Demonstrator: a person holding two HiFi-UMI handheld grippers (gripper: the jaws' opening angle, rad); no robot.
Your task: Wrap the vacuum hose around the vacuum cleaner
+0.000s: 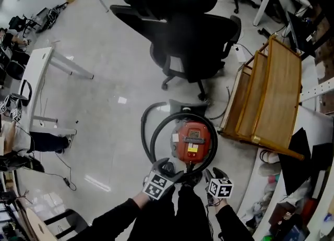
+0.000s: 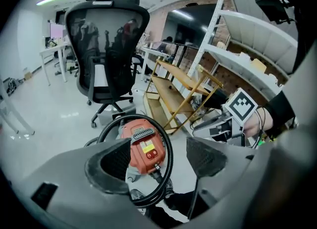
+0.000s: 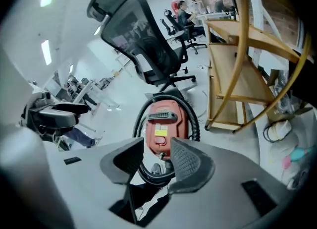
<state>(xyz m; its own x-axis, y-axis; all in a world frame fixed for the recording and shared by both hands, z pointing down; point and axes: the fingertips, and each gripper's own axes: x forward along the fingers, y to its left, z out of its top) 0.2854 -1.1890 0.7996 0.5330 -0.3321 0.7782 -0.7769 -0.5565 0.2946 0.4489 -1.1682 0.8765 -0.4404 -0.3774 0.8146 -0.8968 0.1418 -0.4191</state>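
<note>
The red vacuum cleaner [image 1: 192, 141] sits on the floor [image 1: 104, 120] with the black hose [image 1: 155, 136] looped around it. The left gripper [image 1: 167, 168] is wide open and the right gripper [image 1: 213, 174] is open a little, both empty. The wrapping looks almost done, so next a gripper likely has to grab the loose loop and pull it in close.

I cannot read the yellow label [image 1: 192, 148] on the vacuum cleaner [image 1: 191, 130], its print being too small; the near arc of the vacuum hose [image 1: 148, 130], on my side of the vacuum cleaner, disappears behind the left gripper [image 1: 166, 168]; in the left gripper view, one jaw covers the vacuum cleaner's left flank; just beyond the vacuum cleaner lies a grey part [image 1: 180, 105] I cannot identify.
</note>
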